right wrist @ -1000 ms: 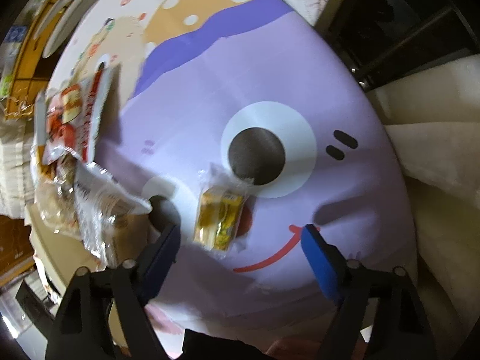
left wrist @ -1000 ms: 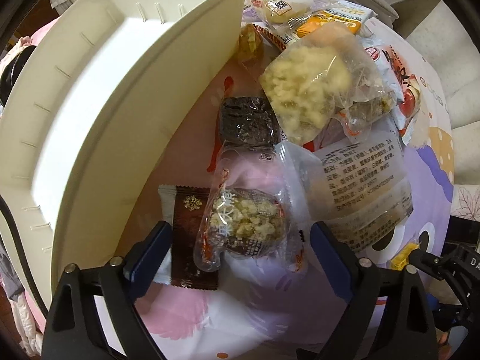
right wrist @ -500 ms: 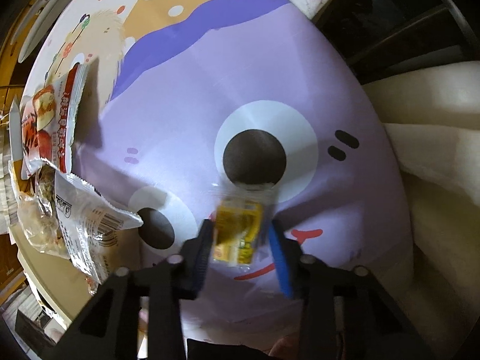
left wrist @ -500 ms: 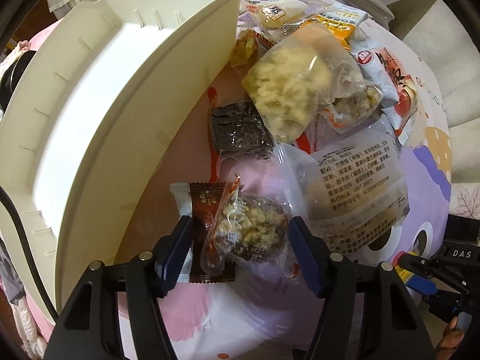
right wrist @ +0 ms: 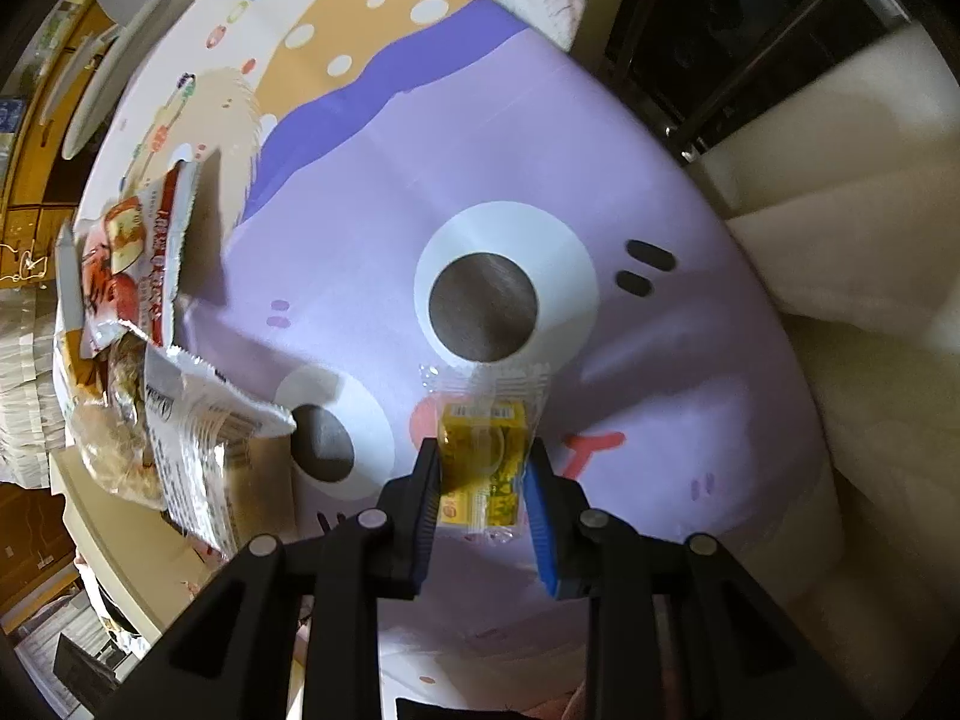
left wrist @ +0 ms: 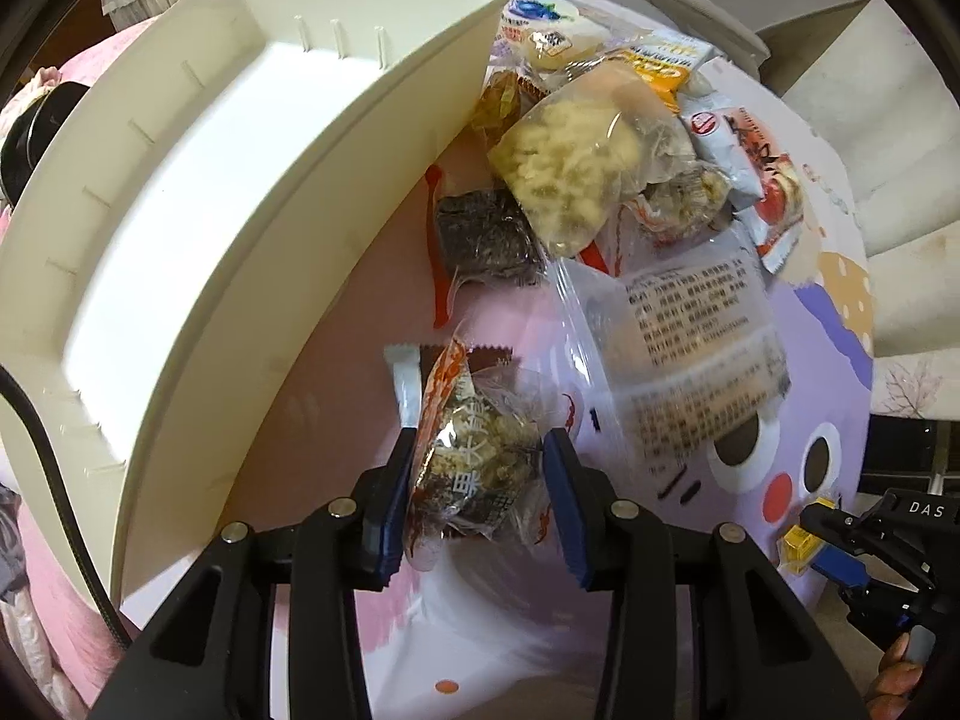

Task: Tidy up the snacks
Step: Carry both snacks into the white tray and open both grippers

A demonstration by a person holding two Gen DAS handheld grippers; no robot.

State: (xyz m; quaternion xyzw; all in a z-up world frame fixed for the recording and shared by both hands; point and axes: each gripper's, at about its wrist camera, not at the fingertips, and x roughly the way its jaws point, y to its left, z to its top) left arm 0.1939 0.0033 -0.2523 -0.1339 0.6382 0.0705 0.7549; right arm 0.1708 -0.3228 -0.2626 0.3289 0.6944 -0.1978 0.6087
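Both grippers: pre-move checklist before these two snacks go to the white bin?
1. Left gripper clamped on the clear-wrapped crumbly snack, after its jaws have just been closing: ok.
2. Right gripper clamped on the yellow candy, jaws likewise just closed in: ok.
3. Brown wrapper beneath the crumbly snack not pinched along with it: cannot tell.
4. White bin interior free to receive snacks: ok.
5. Yellow candy clear of the table cover: cannot tell.
6. Large clear packet not caught by the left gripper: ok.
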